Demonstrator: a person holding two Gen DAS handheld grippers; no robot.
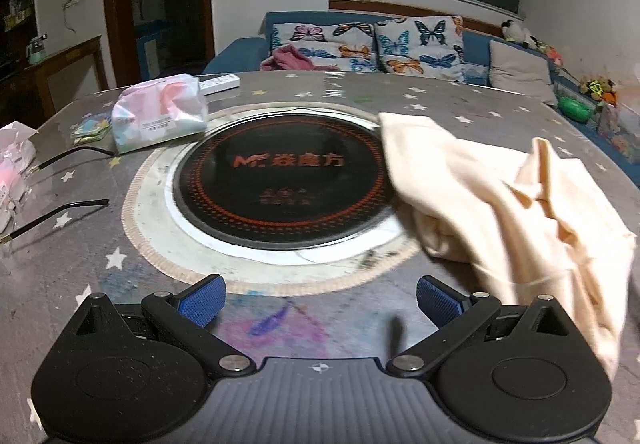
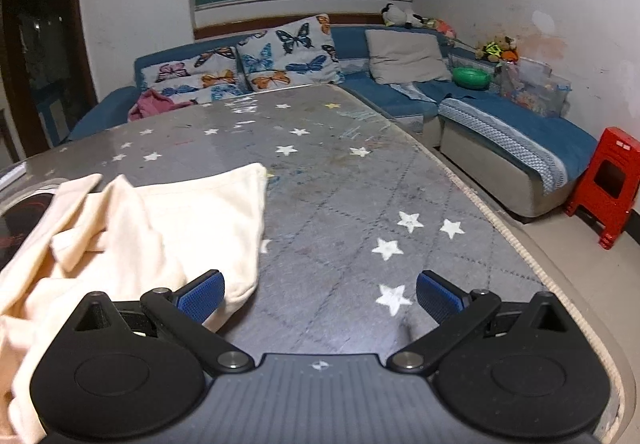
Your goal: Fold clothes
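Note:
A crumpled cream garment (image 1: 516,215) lies on the grey star-patterned table (image 1: 80,252), to the right of my left gripper (image 1: 320,302), which is open and empty above the table's near edge. In the right wrist view the same garment (image 2: 152,236) lies bunched at the left. My right gripper (image 2: 320,298) is open and empty over the table (image 2: 360,203). Its left fingertip (image 2: 202,302) is over the garment's near corner; I cannot tell whether it touches.
A round black induction cooktop (image 1: 280,179) is set in the table's middle, partly under the garment. A tissue pack (image 1: 160,115), a white remote (image 1: 220,83) and black cables (image 1: 56,213) lie at the left. A blue sofa (image 2: 500,123) with cushions stands behind; a red stool (image 2: 604,183) stands at right.

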